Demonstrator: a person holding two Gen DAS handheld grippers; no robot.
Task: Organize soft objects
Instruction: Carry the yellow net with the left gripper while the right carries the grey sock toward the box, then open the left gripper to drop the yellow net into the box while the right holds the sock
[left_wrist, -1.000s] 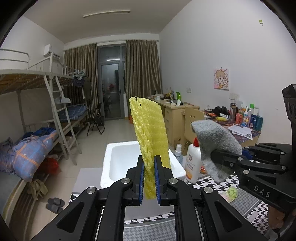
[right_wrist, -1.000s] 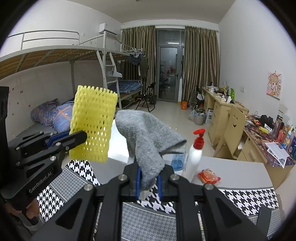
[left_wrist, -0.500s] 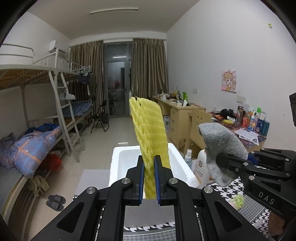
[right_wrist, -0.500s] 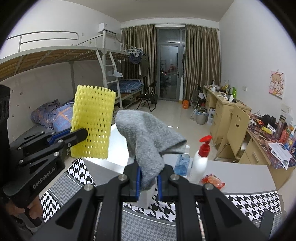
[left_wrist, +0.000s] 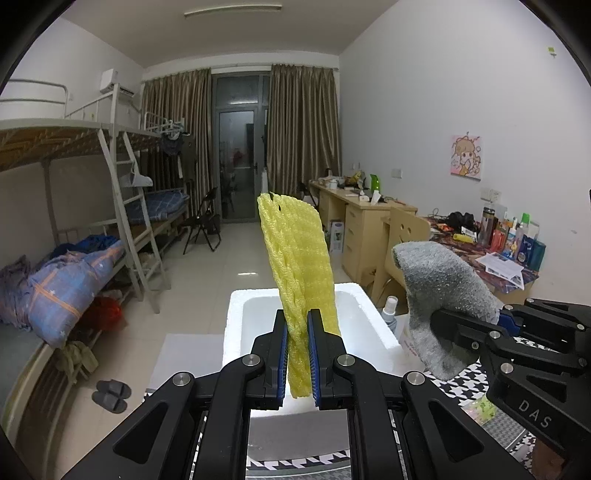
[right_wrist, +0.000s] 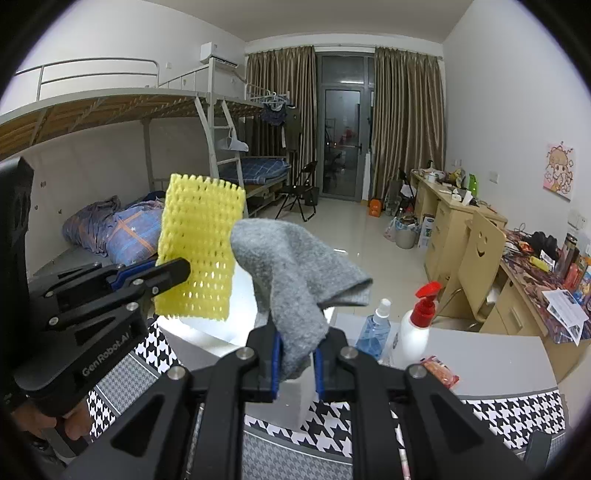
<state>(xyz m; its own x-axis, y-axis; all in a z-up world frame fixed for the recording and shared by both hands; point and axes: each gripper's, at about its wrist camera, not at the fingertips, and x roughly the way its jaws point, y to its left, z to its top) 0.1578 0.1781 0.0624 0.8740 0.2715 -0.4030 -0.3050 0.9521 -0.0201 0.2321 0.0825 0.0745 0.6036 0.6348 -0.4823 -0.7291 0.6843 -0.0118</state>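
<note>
My left gripper (left_wrist: 297, 354) is shut on a yellow foam net sleeve (left_wrist: 297, 266), which stands upright above the white foam box (left_wrist: 373, 325). The sleeve also shows in the right wrist view (right_wrist: 199, 251), held by the left gripper (right_wrist: 173, 271). My right gripper (right_wrist: 297, 354) is shut on a grey cloth (right_wrist: 295, 273) that droops over the fingers. In the left wrist view the grey cloth (left_wrist: 439, 291) and the right gripper (left_wrist: 443, 317) are at the right, beside the box.
The box (right_wrist: 221, 332) stands on a table with a houndstooth cloth (right_wrist: 498, 413). A blue spray bottle (right_wrist: 376, 332), a white pump bottle (right_wrist: 413, 332) and a red packet (right_wrist: 439, 371) stand right of it. Bunk beds (left_wrist: 74, 258) are left, desks (left_wrist: 362, 225) right.
Both grippers have risen and moved forward toward the white box, which now sits closer and lower in both views. Each still holds its object.
</note>
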